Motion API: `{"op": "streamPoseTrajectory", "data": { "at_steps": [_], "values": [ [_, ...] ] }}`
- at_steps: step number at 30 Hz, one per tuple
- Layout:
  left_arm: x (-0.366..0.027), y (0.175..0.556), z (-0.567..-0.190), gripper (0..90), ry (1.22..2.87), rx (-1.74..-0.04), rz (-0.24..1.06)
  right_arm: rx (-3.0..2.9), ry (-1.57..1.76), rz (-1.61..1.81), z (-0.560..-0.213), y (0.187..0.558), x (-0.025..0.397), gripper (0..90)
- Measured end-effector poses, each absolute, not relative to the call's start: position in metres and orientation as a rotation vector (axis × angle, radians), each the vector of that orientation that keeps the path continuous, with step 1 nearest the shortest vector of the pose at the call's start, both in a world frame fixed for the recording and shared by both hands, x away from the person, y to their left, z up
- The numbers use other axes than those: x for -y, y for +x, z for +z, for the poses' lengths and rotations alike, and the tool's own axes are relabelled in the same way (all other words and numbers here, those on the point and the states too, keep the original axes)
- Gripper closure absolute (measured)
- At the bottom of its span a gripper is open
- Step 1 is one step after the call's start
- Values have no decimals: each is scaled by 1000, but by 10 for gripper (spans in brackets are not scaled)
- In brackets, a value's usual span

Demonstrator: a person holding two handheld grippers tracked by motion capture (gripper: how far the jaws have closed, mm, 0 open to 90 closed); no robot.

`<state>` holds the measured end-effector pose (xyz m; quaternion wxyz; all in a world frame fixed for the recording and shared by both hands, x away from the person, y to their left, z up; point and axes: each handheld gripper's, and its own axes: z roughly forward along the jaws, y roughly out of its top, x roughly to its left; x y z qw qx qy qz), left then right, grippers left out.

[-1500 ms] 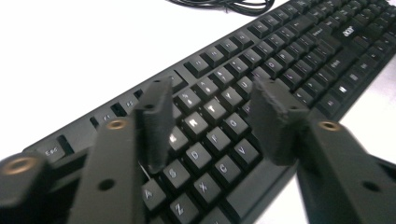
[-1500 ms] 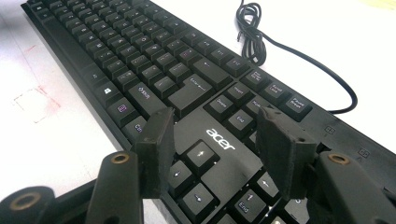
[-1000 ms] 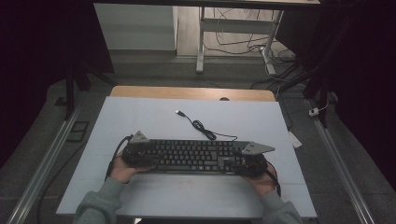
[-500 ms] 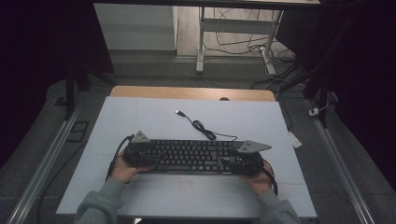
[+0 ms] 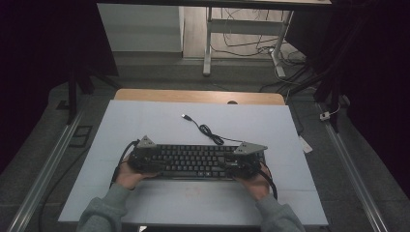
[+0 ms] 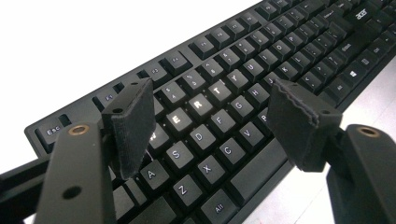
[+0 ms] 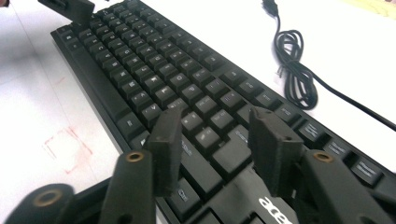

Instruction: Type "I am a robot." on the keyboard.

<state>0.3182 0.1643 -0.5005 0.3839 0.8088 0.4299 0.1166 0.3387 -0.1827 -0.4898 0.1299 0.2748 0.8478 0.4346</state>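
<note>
Left tongs (image 5: pixel 145 157) spread, hovering over left end of keyboard (image 5: pixel 196 161), pads above the E/R/T keys. Keyboard lies flat mid-desk (image 5: pixel 145 121), near side. Its cable (image 5: pixel 208 130) coils just beyond, far side. Right tongs (image 5: pixel 244 159) spread over keyboard's right end.

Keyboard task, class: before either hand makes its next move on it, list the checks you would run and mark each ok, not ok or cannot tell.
1. Keyboard lies flat on the white table: ok.
2. Left tongs open, jaws spread above the letter keys: ok.
3. Right tongs open over the keyboard's right end: ok.
4. Either pair of tongs touching keys: cannot tell.
5. Cable lies loose behind the keyboard, away from both tongs: ok.
6. USB plug unplugged on the table: ok.
</note>
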Motion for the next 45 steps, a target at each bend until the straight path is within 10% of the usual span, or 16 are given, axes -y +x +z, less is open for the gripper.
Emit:
{"op": "streamPoseTrajectory", "data": {
  "at_steps": [12,45],
  "values": [
    [-163,318,-501,312,2067,-1091,301,-2511,751,1303,-487,347,163,895],
    [-161,317,-502,294,2083,-1092,303,-2602,730,1168,-512,379,101,896]
  ]
}}
